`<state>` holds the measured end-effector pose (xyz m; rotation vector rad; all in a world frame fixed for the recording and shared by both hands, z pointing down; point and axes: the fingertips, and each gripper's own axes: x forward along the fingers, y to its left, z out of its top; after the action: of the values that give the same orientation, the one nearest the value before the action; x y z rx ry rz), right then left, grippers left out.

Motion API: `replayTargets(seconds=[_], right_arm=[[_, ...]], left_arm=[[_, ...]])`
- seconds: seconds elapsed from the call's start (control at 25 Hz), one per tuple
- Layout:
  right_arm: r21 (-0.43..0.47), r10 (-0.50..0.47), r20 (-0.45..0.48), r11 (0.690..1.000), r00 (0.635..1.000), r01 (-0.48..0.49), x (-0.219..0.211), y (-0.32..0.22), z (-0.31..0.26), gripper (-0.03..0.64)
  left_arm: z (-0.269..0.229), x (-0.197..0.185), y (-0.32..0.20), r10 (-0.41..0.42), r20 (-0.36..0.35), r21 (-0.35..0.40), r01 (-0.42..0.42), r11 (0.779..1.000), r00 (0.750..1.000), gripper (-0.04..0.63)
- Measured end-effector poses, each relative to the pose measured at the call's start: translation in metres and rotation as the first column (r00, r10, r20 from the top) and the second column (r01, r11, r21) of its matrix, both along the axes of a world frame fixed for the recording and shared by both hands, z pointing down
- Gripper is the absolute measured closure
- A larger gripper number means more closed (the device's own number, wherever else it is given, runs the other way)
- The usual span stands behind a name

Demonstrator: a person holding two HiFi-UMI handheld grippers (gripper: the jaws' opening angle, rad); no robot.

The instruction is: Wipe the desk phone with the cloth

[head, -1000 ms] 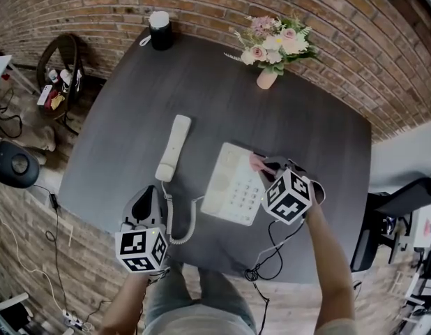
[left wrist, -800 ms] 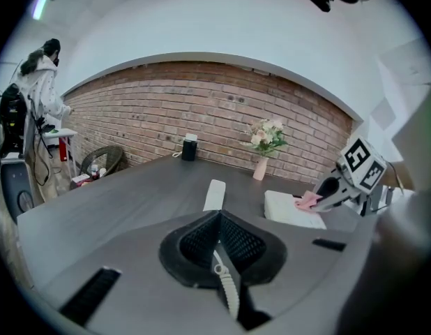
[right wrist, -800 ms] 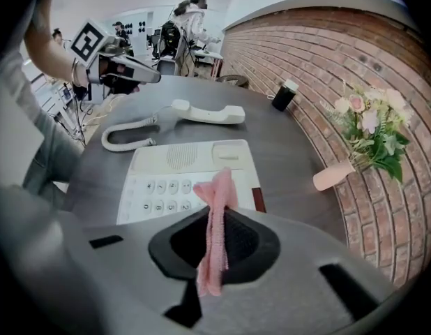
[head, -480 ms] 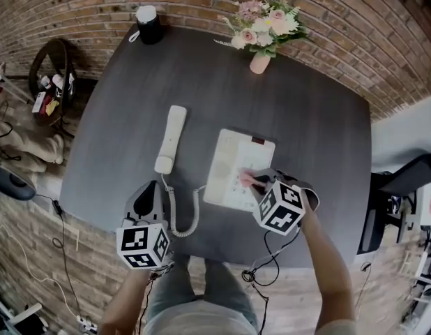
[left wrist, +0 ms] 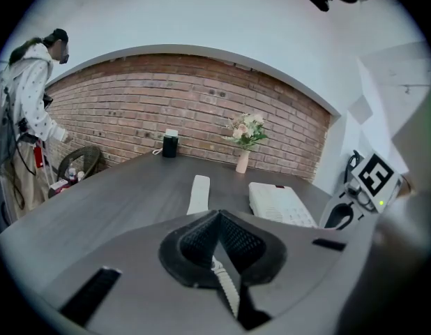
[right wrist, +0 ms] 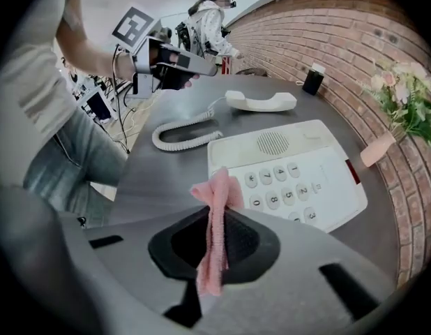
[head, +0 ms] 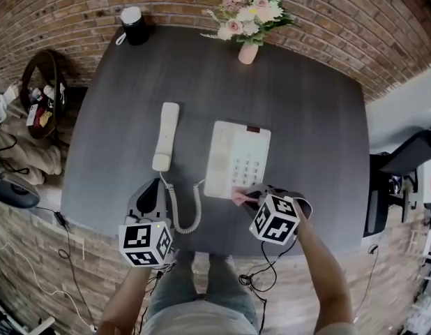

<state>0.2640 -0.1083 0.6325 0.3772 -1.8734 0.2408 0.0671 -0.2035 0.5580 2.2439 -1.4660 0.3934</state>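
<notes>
The white desk phone (head: 236, 159) lies in the middle of the dark table, its handset (head: 164, 136) off the cradle to the left, joined by a coiled cord (head: 184, 215). My right gripper (head: 247, 195) is shut on a pink cloth (head: 237, 197), which touches the phone's near edge below the keypad. In the right gripper view the cloth (right wrist: 215, 195) sticks up from between the jaws, just short of the keypad (right wrist: 285, 183). My left gripper (head: 151, 188) is shut and holds nothing, at the table's near edge left of the cord; the cord (left wrist: 227, 285) shows under its jaws.
A vase of flowers (head: 247, 19) and a black cylinder (head: 134, 25) stand at the table's far edge, against a brick wall. A person in white (left wrist: 31, 117) stands beyond the table's left side. A round basket (head: 41, 93) sits on the floor at the left.
My right gripper has dragged the pink cloth from the phone's far right corner down across the keypad to its near edge. The left gripper stays in place.
</notes>
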Motion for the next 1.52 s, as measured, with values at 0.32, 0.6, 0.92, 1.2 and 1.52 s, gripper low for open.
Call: replayTargets(seconds=[0.32,0.6,0.92,1.2,1.52], right_arm=[[-0.042,-0.004,0.033,0.999,0.999,0.005,-0.006,0.026,0.002,0.595],[-0.034,0.091,0.168,0.996,0.982,-0.086,-0.009,0.032,-0.029,0.595],[0.168,0.376,0.514,0.838,0.772,-0.519,0.028,-0.026,-0.118,0.595],[0.332,0.399,0.733,0.497,0.551,-0.802,0.085,-0.056,-0.211,0.595],[0.323,0.287,0.901,0.056,0.325,-0.945,0.145,-0.050,-0.283,0.595]], left_arm=[[-0.003,0.007,0.002,0.022,-0.010,0.007,-0.021,1.000,1.000,0.592],[-0.021,0.010,0.000,0.007,-0.022,0.037,-0.006,0.999,1.000,0.592],[-0.070,0.031,-0.017,0.008,-0.048,0.125,-0.002,0.992,0.999,0.592],[-0.129,0.068,-0.039,0.047,-0.079,0.226,-0.028,0.974,0.996,0.592],[-0.182,0.092,-0.057,0.061,-0.113,0.337,-0.020,0.941,0.992,0.592]])
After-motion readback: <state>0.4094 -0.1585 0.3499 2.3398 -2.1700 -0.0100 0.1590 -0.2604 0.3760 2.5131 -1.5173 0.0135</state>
